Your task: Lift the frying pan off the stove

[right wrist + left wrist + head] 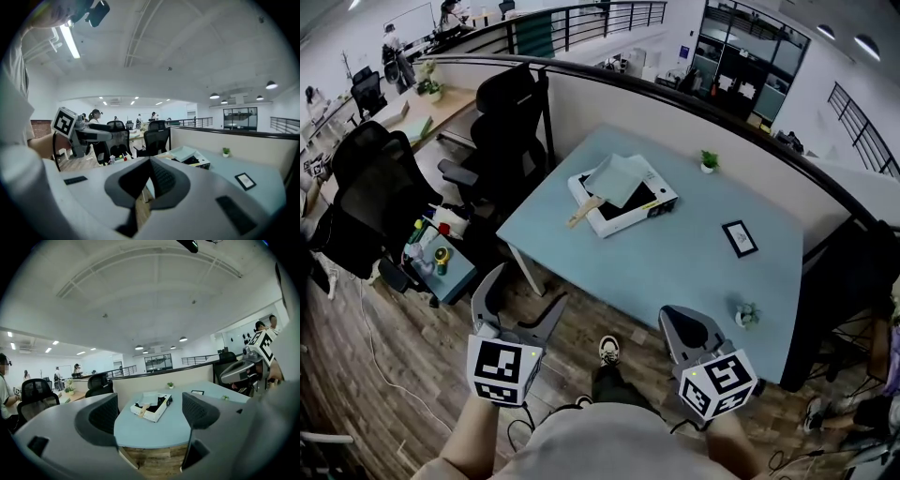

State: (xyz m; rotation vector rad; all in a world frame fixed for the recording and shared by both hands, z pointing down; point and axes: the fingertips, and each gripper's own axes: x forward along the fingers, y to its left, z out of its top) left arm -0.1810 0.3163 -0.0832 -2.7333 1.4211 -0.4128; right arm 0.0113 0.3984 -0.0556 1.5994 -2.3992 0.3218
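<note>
Near table (675, 253) edge, left gripper (523, 292) spread wide, empty; right gripper (682, 328) pressed together, holding nothing.

Worktop (675, 272) ahead of my left tongs (523, 294) and right tongs (673, 317) | box (623, 195) on it, left-centre | frame (740, 237) right of box | plant (709, 161) behind (far edge)

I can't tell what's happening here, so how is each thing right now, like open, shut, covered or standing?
left gripper, open, nothing between its jaws.
right gripper, shut, holding nothing.
white box, lying on the table, partly covered.
pale sheet, lying over the box.
wooden handle, sticking out over the box's edge.
potted plant, upright.
</note>
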